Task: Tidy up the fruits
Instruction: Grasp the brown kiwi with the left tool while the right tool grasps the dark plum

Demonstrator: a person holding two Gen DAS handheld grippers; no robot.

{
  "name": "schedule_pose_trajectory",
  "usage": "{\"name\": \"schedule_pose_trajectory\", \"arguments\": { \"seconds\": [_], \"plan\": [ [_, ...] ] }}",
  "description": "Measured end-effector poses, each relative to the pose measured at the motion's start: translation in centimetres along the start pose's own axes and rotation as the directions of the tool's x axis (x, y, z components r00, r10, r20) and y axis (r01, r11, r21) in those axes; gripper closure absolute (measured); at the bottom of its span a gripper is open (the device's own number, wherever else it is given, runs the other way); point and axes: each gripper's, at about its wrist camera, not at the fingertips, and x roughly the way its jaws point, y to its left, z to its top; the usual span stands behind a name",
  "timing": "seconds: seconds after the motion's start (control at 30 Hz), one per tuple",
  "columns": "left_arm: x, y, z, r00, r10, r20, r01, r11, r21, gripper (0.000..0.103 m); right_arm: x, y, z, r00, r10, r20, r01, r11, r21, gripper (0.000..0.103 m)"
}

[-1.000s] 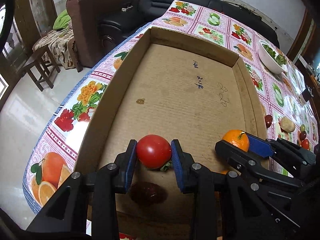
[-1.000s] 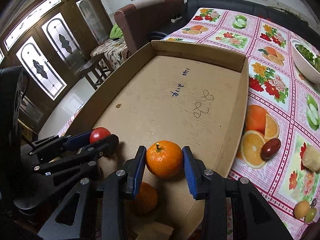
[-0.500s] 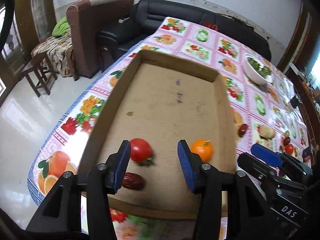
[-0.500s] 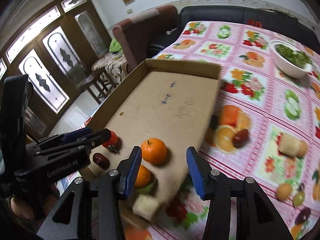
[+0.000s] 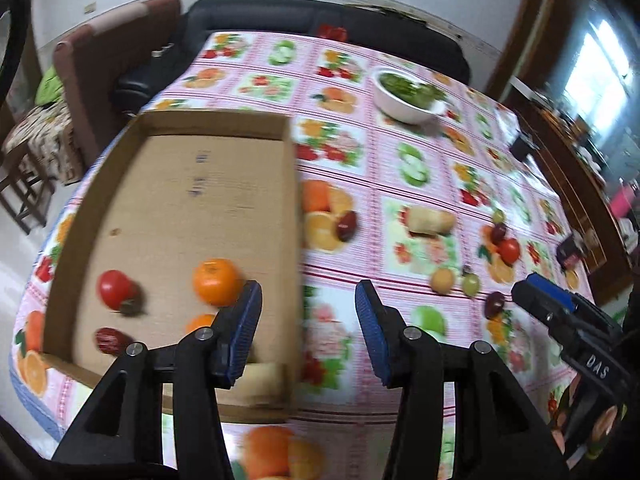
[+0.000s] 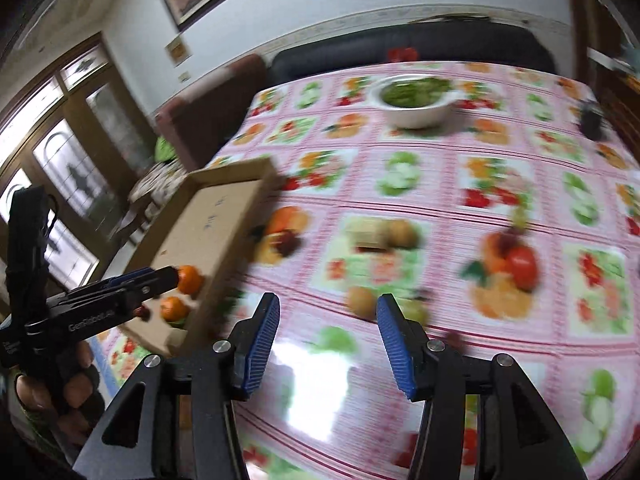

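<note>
A shallow cardboard box (image 5: pixel 180 208) holds a tomato (image 5: pixel 114 289), two oranges (image 5: pixel 216 282), a red date (image 5: pixel 110 340) and a pale chunk (image 5: pixel 260 376). My left gripper (image 5: pixel 308 312) hangs open and empty above the box's right wall. Loose on the fruit-print tablecloth lie a date (image 5: pixel 347 225), a pale chunk (image 5: pixel 430 220), a tomato (image 5: pixel 509 250), a yellow fruit (image 5: pixel 442 279) and a green grape (image 5: pixel 471 283). My right gripper (image 6: pixel 326 320) is over the cloth with its jaws opening and nothing between them. The yellow fruit (image 6: pixel 360 300) lies just beyond its fingertips. Both views are blurred.
A white bowl of greens (image 5: pixel 404 98) stands far back on the table. A dark sofa (image 5: pixel 320 16) and a brown armchair (image 5: pixel 100 52) lie beyond the far edge. A hand (image 6: pixel 60 392) holds the left gripper. The printed fruit resembles real fruit.
Both grippers let go, leaving the tomato and the orange in the box. Both pulled back, rose and swung right over the tablecloth, jaws wider.
</note>
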Motion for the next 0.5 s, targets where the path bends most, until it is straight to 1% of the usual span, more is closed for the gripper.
{"name": "schedule_pose_trajectory", "arguments": {
  "seconds": [0.13, 0.23, 0.37, 0.5],
  "plan": [
    [0.4, -2.6, -0.2, 0.999, -0.034, -0.016, 0.035, 0.999, 0.034, 0.056, -2.0, -3.4, -0.3, 0.998, -0.049, 0.031, 0.048, 0.998, 0.051, 0.05],
    [0.9, -4.1, -0.4, 0.998, -0.047, -0.033, 0.049, 0.997, 0.055, 0.056, -2.8, -5.2, -0.9, 0.997, -0.074, 0.036, 0.071, 0.994, 0.08, 0.05],
    [1.4, -5.4, -0.7, 0.997, -0.056, -0.051, 0.06, 0.995, 0.074, 0.056, -3.2, -6.5, -1.7, 0.996, -0.088, 0.033, 0.084, 0.991, 0.1, 0.05],
    [2.0, -6.5, -0.9, 0.996, -0.059, -0.064, 0.065, 0.994, 0.092, 0.056, -3.1, -7.1, -2.3, 0.996, -0.085, 0.026, 0.082, 0.992, 0.098, 0.05]
  ]
}}
